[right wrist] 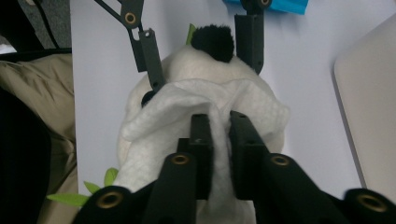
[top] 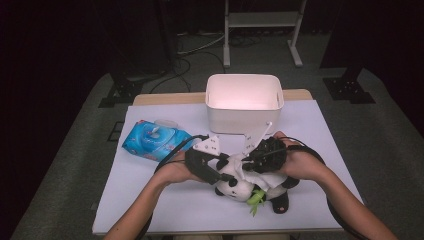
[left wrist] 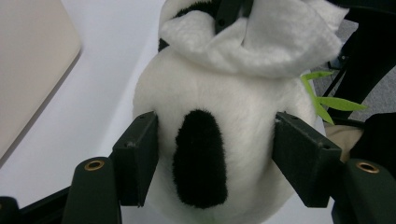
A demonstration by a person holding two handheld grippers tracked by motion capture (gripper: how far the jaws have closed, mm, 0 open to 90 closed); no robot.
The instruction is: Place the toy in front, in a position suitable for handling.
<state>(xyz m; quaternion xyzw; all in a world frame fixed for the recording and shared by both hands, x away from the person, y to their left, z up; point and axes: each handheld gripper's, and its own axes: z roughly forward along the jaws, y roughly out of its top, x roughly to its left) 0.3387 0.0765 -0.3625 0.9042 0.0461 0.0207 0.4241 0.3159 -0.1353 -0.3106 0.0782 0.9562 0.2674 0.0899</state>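
Observation:
A black-and-white panda plush (top: 239,190) lies near the table's front edge, with green leaves (top: 256,199) at its side. My left gripper (top: 220,174) is shut on the panda's head (left wrist: 219,107); its pads press into the fur on both sides, beside a black patch. A white wipe (right wrist: 173,112) is draped over the panda (right wrist: 201,63). My right gripper (right wrist: 219,122) comes from the opposite side and is shut on a fold of the wipe, jaws nearly together. In the left gripper view the wipe (left wrist: 266,42) bunches on top of the plush.
A white bin (top: 245,115) stands open just behind the hands. A blue pack of wipes (top: 152,140) lies at the left on the white table cover (top: 150,200). Both forearms enter from the bottom, cables trailing from the grippers.

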